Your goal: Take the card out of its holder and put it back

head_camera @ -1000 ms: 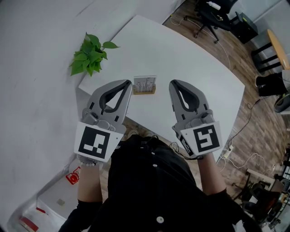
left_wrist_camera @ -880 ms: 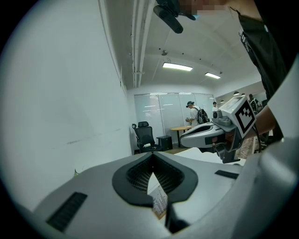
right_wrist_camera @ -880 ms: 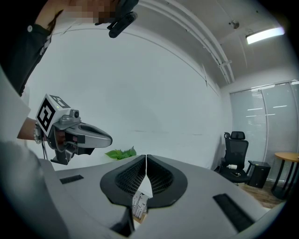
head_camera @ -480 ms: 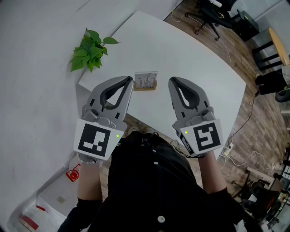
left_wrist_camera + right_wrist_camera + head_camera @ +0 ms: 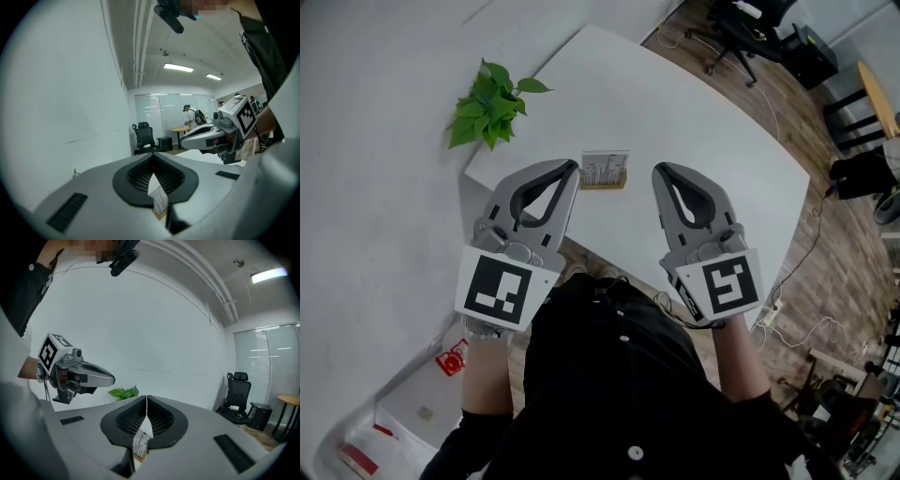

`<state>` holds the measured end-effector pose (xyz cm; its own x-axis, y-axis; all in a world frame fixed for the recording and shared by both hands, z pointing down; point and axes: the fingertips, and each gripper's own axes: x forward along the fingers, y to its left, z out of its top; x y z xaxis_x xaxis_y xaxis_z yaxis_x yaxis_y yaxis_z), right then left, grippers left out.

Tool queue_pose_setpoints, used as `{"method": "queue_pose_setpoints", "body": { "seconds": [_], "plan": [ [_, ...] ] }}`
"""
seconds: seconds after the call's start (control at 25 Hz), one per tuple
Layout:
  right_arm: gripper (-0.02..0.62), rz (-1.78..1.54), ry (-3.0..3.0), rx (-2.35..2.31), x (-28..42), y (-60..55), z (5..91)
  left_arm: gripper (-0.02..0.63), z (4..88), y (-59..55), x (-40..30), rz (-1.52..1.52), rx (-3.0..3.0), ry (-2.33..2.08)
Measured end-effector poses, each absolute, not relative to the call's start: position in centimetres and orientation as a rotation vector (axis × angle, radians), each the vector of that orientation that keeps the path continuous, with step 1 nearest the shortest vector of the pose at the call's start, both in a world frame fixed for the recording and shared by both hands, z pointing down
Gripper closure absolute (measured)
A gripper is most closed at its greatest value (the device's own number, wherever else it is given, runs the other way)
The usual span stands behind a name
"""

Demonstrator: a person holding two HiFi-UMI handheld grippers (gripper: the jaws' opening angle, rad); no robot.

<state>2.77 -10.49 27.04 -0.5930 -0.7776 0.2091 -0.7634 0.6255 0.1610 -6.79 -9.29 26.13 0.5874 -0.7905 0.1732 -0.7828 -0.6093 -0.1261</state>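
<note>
A white printed card stands upright in a low wooden holder near the front edge of the white table. Both grippers hover on the near side of it, apart from it. My left gripper is shut and empty, its tip just left of the card. My right gripper is shut and empty too, its tip just right of the card. Through the left gripper's closed jaws the card shows below the tips. In the right gripper view the card shows likewise.
A green potted plant stands at the table's left corner by the white wall. Office chairs and cables lie on the wood floor to the right. A person's black-clad torso fills the near foreground.
Both grippers and the view have shifted only a little; the card stays in its holder and the jaws stay shut.
</note>
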Motion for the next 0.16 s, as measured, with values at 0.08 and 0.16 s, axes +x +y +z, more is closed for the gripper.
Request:
{"method": "queue_pose_setpoints", "body": {
  "seconds": [0.08, 0.16],
  "plan": [
    [0.552, -0.081, -2.596, 1.253, 2.74, -10.48, 27.12, 0.592, 26.18, -9.28, -6.81, -0.327, -2.770, 1.376],
    [0.552, -0.082, -2.601, 1.251, 2.67, -10.48, 27.19, 0.592, 26.27, -9.28, -6.87, -0.325, -2.774, 1.382]
  ]
}}
